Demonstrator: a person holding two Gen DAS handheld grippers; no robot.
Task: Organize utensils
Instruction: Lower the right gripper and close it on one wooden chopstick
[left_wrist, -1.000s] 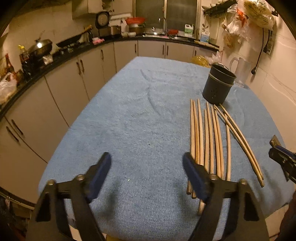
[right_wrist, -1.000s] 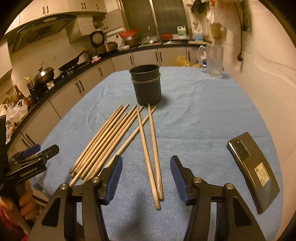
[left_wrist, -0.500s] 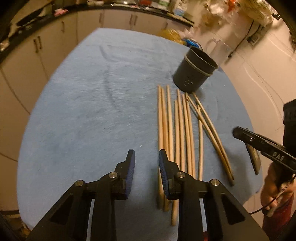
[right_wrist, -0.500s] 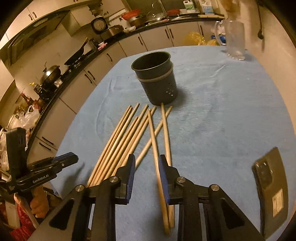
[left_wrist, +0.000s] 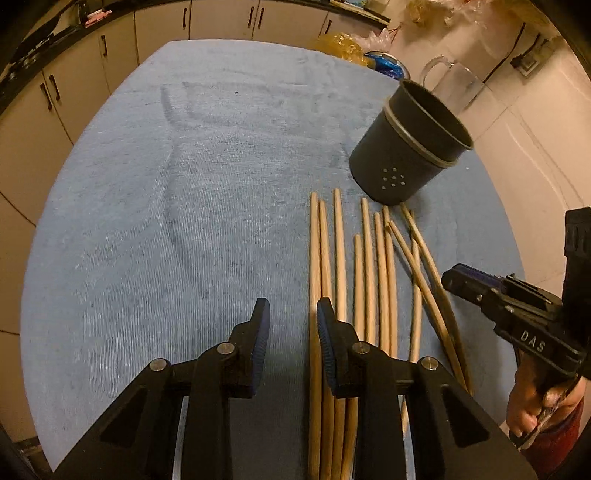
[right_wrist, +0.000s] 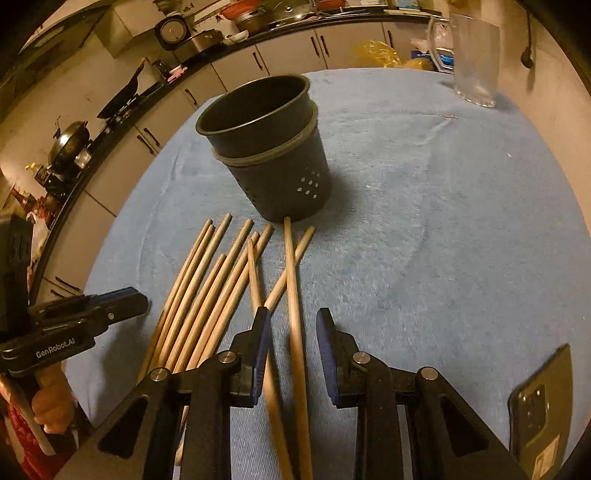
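Several wooden chopsticks (left_wrist: 369, 280) lie side by side on the blue cloth, their far ends near a dark grey perforated holder (left_wrist: 406, 155) that stands upright and empty. My left gripper (left_wrist: 291, 306) hovers at the left edge of the bundle, jaws a narrow gap apart, with the outermost stick just inside its right finger (left_wrist: 327, 332). My right gripper (right_wrist: 293, 314) stands narrowly open over the chopsticks (right_wrist: 207, 295), straddling one stick untouched, holder (right_wrist: 273, 158) beyond. Each gripper shows in the other's view: right gripper (left_wrist: 450, 275), left gripper (right_wrist: 142, 299).
A dark phone (right_wrist: 543, 417) lies on the cloth (right_wrist: 443, 221) at the near right. A clear glass jug (right_wrist: 476, 55) stands at the far right edge by the wall. Kitchen cabinets and a counter with pans curve round the table's left and far sides.
Both grippers went from wide open to a narrow gap. Both moved forward and tipped down over the chopsticks, so the holder now looks closer.
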